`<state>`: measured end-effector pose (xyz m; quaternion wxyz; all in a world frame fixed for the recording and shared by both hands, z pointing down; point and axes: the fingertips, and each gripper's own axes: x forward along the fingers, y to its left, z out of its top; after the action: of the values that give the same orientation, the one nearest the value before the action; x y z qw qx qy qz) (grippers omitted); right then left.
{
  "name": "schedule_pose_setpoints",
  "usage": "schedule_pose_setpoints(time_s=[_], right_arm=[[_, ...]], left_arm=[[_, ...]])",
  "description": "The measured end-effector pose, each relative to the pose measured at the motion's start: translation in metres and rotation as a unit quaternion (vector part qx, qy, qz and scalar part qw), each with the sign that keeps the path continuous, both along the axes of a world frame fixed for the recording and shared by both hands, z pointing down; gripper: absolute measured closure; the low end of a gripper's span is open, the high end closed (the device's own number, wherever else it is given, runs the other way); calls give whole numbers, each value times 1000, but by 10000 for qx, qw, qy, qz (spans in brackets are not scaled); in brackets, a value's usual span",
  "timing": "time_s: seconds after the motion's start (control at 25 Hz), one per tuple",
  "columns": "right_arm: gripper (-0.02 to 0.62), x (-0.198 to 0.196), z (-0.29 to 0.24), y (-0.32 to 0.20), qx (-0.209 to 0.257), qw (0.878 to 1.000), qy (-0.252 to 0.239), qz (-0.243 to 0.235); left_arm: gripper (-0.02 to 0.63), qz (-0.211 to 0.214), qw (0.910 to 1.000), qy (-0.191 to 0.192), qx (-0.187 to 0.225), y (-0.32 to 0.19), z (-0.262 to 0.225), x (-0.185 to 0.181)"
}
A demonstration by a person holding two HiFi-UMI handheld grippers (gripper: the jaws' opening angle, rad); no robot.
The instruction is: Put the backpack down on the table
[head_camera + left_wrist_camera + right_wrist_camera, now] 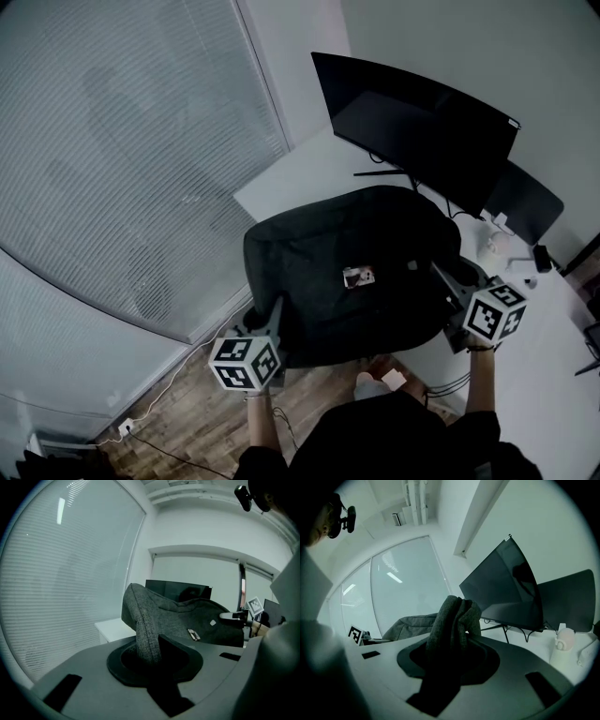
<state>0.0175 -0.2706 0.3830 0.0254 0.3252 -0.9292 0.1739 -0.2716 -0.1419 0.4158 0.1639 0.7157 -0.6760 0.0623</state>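
A dark grey backpack [352, 272] with a small label on its front hangs in the air between my two grippers, over the near edge of the white table [300, 173]. My left gripper [270, 323] is shut on a fold of fabric at the backpack's left edge; in the left gripper view that fold [145, 630] stands up out of the jaws of the left gripper [149, 649]. My right gripper [448, 286] is shut on the backpack's right side, and in the right gripper view bunched fabric [454, 616] fills the right gripper [450, 651].
A large dark monitor [412, 122] stands at the back of the table, with a second dark screen [530, 202] to its right. A small white bottle [497, 244] and cables lie near them. A blind-covered window [122, 159] is on the left, wooden floor [187, 412] below.
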Motion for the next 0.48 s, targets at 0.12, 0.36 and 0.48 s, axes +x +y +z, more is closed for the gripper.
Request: schedule_pose_setpoints(time_s=[0.12,0.36,0.48], right_arm=[[476,-5,1,-15,-1,10000,10,51],[476,-10,13,-47,-158,9996,39,248],[476,-12,22,-61,-260,9988,65,405]], left_arm=[[528,64,10000,26,-4,-18,2,-7],[528,283,9994,83,-172,-60,11,-17],[528,428,9986,113,-292,-82,20,-22]])
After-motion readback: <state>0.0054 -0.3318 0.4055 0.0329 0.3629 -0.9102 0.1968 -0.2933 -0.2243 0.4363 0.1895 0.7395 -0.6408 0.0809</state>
